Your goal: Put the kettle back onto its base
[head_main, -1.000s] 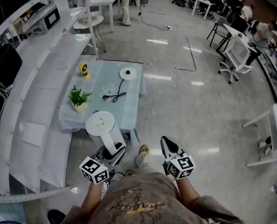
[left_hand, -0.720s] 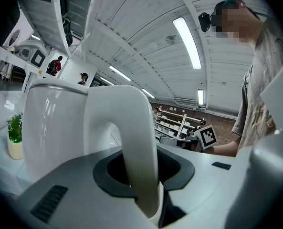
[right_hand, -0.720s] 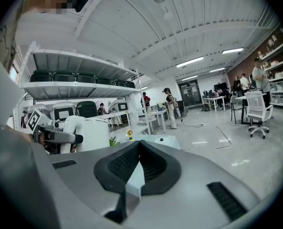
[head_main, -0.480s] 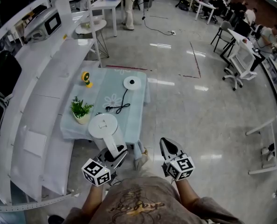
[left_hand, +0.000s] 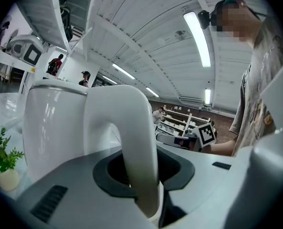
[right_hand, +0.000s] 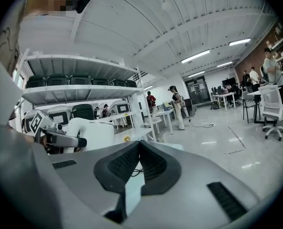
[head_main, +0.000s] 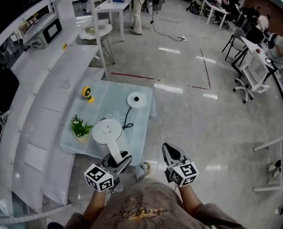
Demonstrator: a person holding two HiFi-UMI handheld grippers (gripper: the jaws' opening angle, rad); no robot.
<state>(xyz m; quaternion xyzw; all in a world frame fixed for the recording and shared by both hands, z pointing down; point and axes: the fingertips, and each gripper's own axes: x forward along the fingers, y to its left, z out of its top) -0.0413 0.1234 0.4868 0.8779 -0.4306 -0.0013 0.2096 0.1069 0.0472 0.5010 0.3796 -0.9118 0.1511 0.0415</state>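
Note:
A white kettle [head_main: 105,131] hangs over the near edge of the low pale-blue table [head_main: 143,128]. My left gripper [head_main: 116,161] is shut on its curved handle [head_main: 113,150]. In the left gripper view the handle [left_hand: 131,137] runs down between the jaws, and the kettle body [left_hand: 55,123] fills the left. The round white base [head_main: 136,99] lies on the far part of the table, its black cord [head_main: 128,119] trailing toward me. My right gripper [head_main: 171,152] hovers over the floor to the right, shut and empty. In the right gripper view its pads [right_hand: 151,163] meet at the tips, and the kettle [right_hand: 89,132] shows at left.
A small potted plant [head_main: 80,128] and a yellow object [head_main: 87,93] stand on the table's left side. White curved shelving [head_main: 46,80] runs along the left. Open glossy floor [head_main: 208,128] lies to the right, with desks, chairs and people farther off.
Both grippers and the kettle have moved forward to the table. The kettle now hangs over the table's near edge, and the base lies closer in front of it.

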